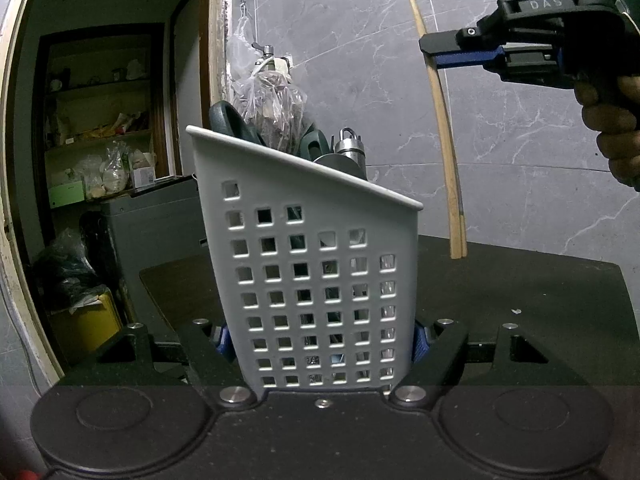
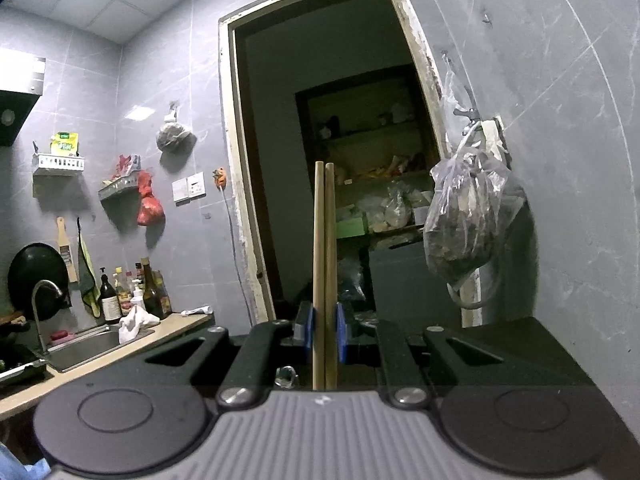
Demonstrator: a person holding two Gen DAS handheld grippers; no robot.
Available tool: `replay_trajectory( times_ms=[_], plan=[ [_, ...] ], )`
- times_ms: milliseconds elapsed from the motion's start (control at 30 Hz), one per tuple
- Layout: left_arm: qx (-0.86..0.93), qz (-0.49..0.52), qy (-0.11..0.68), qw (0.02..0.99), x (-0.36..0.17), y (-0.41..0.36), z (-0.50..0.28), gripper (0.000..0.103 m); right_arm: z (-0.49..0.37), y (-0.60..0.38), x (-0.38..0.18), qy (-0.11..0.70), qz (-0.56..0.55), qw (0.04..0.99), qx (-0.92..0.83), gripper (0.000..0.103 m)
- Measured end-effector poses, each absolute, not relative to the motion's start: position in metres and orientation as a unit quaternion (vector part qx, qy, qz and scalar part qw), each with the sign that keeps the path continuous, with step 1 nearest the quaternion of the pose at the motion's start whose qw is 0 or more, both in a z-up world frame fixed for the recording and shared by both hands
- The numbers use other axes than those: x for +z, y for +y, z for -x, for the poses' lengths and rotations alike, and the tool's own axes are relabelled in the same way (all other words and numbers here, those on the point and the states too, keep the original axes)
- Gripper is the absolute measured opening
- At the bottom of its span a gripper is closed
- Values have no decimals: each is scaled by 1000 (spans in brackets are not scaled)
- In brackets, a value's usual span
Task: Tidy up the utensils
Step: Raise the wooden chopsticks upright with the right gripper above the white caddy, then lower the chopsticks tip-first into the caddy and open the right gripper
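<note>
The left tool [image 1: 322, 344] is clamped on the white perforated plastic utensil holder [image 1: 312, 264] standing on the dark surface [image 1: 540, 300]. The right tool [image 2: 325, 338] is closed on a pair of upright wooden chopsticks [image 2: 324, 264], raised right of the holder.

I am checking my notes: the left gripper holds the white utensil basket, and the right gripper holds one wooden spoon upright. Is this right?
Not quite. The right gripper holds a pair of wooden chopsticks, as the right wrist view shows. The left gripper does hold the white utensil basket.
</note>
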State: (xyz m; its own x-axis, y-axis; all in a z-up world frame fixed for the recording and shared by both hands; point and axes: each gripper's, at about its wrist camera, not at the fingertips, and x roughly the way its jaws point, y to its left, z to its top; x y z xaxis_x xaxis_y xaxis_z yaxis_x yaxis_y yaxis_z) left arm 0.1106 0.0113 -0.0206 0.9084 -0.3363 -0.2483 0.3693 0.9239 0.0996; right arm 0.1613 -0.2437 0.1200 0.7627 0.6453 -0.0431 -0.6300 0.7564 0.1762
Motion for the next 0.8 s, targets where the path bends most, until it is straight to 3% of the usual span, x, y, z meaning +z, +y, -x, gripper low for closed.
replay_trajectory(
  times_ms=[800],
  plan=[
    [-181, -72, 114, 974, -21, 11, -111, 77, -158, -212, 180, -2, -74, 908, 413, 14]
  ],
)
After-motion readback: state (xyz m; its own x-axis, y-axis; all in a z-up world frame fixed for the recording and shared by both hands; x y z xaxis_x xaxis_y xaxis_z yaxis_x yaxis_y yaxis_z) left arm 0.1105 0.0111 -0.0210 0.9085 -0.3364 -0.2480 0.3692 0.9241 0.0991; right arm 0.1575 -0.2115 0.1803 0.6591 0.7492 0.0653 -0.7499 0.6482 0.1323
